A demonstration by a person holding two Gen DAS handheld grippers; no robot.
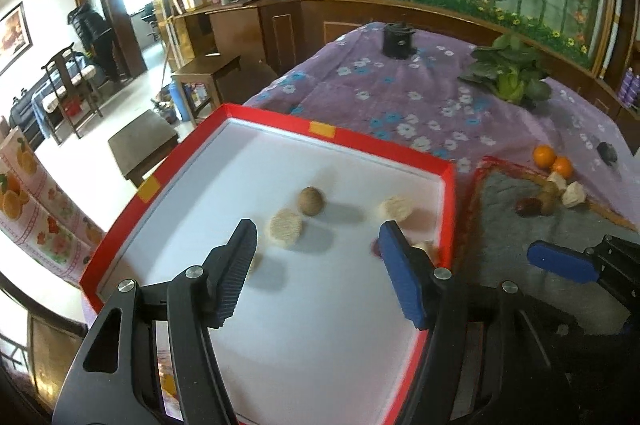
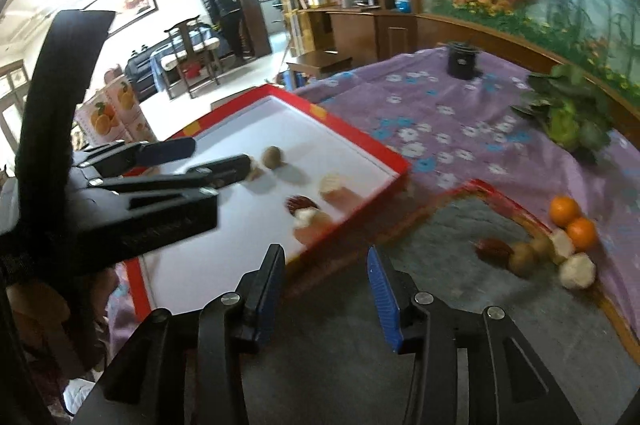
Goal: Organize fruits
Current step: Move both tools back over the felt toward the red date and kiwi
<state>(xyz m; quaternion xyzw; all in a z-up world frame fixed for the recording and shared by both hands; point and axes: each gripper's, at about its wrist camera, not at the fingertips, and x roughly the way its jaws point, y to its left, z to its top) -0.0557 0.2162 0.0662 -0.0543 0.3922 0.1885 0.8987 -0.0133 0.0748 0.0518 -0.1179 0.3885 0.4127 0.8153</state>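
Both your left hand-held gripper (image 1: 316, 249) and right hand-held gripper (image 2: 326, 277) hang open and empty; the small, light, probably bruisable fruits (image 2: 560, 249) cluster on the grey mat (image 2: 460, 305), best pinched gently across their middles.

A purple floral cloth (image 1: 400, 97) carries red box (image 1: 448, 209), grey mat (image 1: 500, 225), oranges (image 1: 545, 156).

Our left tongs (image 1: 316, 245) hang with jaws apart and nothing between them over the white floor of the red-rimmed tray (image 1: 448, 209). Just ahead of them we see a brown round fruit (image 1: 311, 200) and two pale ridged pieces (image 1: 285, 227) (blurred). Off to our right, on a grey mat (image 1: 504, 237), two oranges (image 1: 553, 161) sit beside more pale pieces (image 1: 573, 194), with the right tongs (image 1: 560, 261) near.
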